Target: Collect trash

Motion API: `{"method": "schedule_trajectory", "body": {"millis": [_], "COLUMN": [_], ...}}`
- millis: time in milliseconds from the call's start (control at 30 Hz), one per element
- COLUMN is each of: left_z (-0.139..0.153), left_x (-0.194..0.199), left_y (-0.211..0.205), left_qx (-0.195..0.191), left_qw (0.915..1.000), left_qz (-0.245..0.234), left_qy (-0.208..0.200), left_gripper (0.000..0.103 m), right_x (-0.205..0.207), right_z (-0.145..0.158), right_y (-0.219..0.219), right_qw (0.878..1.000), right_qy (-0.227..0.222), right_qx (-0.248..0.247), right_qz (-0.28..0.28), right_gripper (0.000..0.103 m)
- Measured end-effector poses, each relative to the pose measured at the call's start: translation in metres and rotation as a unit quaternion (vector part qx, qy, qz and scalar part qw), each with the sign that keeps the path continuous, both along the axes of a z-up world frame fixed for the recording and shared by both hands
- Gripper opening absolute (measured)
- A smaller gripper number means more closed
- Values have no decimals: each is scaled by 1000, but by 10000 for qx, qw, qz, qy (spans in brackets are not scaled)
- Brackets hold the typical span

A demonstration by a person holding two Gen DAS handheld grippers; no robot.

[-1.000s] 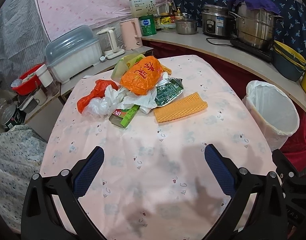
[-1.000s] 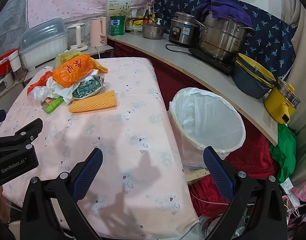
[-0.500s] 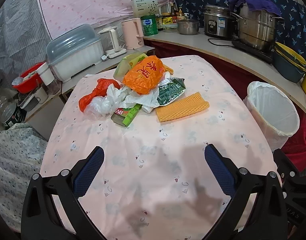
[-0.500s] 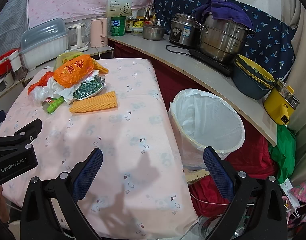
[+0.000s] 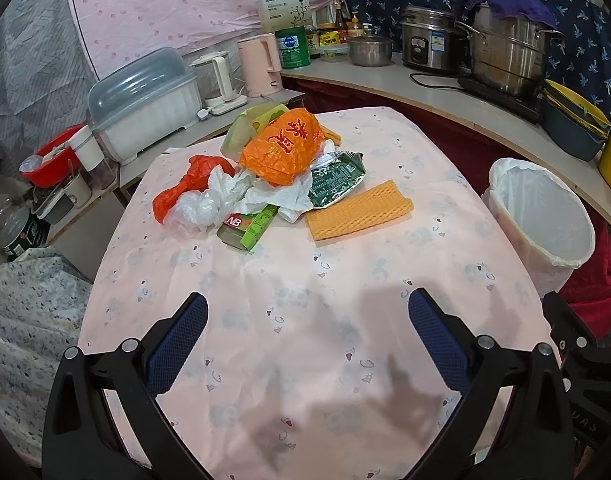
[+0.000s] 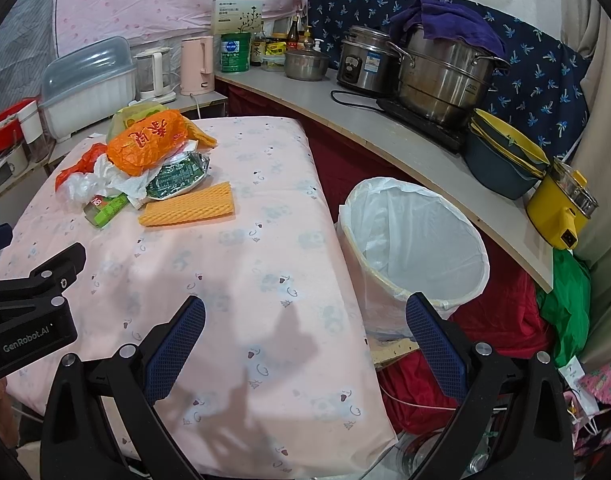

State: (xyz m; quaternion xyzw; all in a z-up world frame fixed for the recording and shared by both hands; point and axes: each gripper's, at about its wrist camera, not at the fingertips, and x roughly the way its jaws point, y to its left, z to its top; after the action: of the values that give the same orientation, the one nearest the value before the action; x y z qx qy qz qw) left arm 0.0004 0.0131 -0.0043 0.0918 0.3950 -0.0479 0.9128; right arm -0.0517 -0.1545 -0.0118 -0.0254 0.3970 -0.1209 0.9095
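Note:
A heap of trash lies at the far end of the pink table (image 5: 305, 320): an orange bag (image 5: 283, 148), a red bag (image 5: 189, 184), white plastic (image 5: 209, 204), a dark green wrapper (image 5: 337, 178), a green carton (image 5: 251, 226) and an orange ridged pad (image 5: 359, 210). The right wrist view shows the same orange bag (image 6: 149, 146) and ridged pad (image 6: 189, 210). A white-lined bin (image 6: 415, 248) stands beside the table's right edge. My left gripper (image 5: 307, 320) hangs open over the near tablecloth, well short of the heap. My right gripper (image 6: 305, 320) is open above the table's near right corner.
A curved counter (image 6: 385, 136) behind the bin carries steel pots (image 6: 445, 76), stacked bowls (image 6: 501, 156) and a yellow cooker (image 6: 561, 208). A lidded white box (image 5: 141, 100), kettles and a red bowl (image 5: 53, 156) stand left of the table. Red and green cloth lie under the counter.
Both grippers have drifted slightly; the heap has slid a little right and down in the left view. Neither gripper has changed its opening and nothing was grasped.

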Motion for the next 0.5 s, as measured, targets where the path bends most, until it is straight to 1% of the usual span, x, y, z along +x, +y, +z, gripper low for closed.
{"method": "schedule_trajectory", "body": {"millis": [500], "left_z": [0], "left_x": [0], "left_y": [-1], "left_qx": [-10], "left_qw": [10000], "left_qz": [-5], "left_qy": [2], "left_gripper": [96], "right_x": [0], "right_z": [0], "right_y": [-1], "right_qw": [10000], "right_qy": [3], "right_qx": [-4], "right_qz": [0], "right_gripper": [96]}}
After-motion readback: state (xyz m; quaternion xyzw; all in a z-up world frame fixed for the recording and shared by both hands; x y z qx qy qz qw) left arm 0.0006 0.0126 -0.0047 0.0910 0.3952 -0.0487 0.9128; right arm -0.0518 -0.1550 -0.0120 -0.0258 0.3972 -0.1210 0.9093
